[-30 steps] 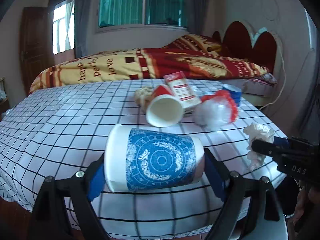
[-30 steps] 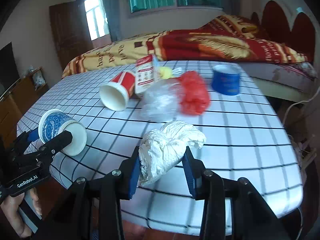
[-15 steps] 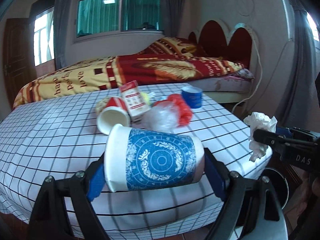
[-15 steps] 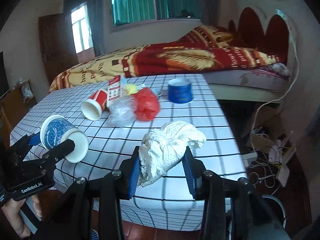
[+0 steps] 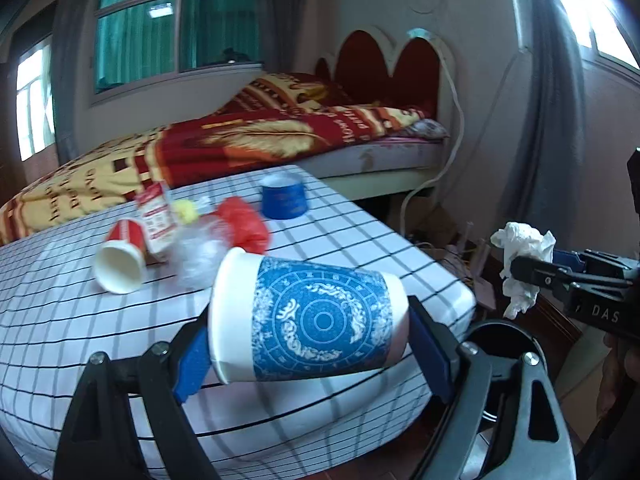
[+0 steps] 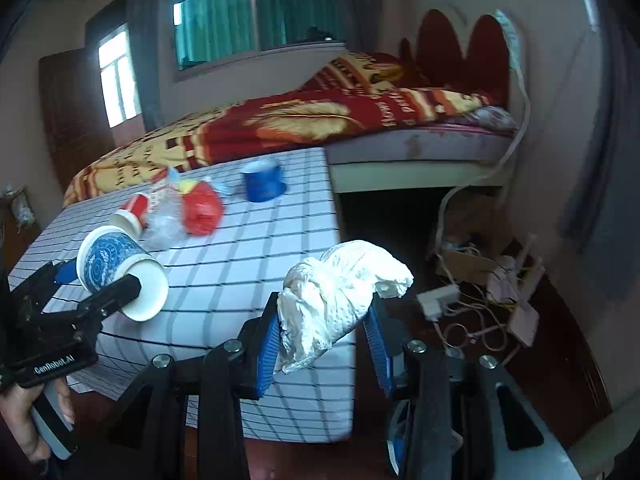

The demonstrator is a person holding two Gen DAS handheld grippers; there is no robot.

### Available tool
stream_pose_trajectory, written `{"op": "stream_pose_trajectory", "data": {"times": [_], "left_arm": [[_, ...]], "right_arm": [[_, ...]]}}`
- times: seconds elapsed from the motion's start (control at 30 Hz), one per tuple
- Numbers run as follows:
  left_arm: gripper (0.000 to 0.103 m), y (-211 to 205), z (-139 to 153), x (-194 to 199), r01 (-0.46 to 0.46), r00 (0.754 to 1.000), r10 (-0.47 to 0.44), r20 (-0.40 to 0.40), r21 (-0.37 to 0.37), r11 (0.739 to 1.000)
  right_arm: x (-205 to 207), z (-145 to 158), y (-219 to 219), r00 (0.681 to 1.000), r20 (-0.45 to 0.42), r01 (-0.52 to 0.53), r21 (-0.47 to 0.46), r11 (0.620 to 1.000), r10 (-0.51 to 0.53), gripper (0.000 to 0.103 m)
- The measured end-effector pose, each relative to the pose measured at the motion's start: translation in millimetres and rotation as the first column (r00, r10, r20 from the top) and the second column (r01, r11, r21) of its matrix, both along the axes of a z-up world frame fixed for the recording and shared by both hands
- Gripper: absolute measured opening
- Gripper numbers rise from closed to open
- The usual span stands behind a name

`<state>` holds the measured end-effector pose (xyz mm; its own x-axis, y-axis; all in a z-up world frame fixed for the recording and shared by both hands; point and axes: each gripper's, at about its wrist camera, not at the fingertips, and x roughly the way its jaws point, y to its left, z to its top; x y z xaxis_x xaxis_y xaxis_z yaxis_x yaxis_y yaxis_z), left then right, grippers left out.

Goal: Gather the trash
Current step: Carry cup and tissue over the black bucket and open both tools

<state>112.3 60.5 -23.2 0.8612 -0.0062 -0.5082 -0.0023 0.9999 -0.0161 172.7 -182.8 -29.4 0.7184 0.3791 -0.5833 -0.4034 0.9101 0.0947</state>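
Two handheld grippers carry trash beside a checked table: the left gripper pinches a blue-patterned paper cup sideways between its pads, and the right gripper clamps a crumpled white tissue; a red cup and plastic wrappers lie on the tabletop.

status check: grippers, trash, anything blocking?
Left gripper shut on blue-patterned cup. Right gripper shut on crumpled tissue. Red cup and plastic bags on table. Nothing blocking.
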Motion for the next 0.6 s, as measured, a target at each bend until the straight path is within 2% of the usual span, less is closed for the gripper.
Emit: {"op": "stream_pose_trajectory", "data": {"times": [0.27, 0.6], "left_arm": [[0.087, -50, -4, 13, 0.114, 0.993, -0.114, -0.014, -0.003, 0.994], [0.087, -111, -6, 15, 0.249, 0.968, -0.249, -0.025, 0.011, 0.968]], "right_arm": [[-2, -11, -61, 0.995, -0.015, 0.096, -0.019, 0.995, -0.096, 0.043], [-13, -18, -118, 0.985, -0.022, 0.169, -0.040, 0.985, -0.170, 0.043]]}}
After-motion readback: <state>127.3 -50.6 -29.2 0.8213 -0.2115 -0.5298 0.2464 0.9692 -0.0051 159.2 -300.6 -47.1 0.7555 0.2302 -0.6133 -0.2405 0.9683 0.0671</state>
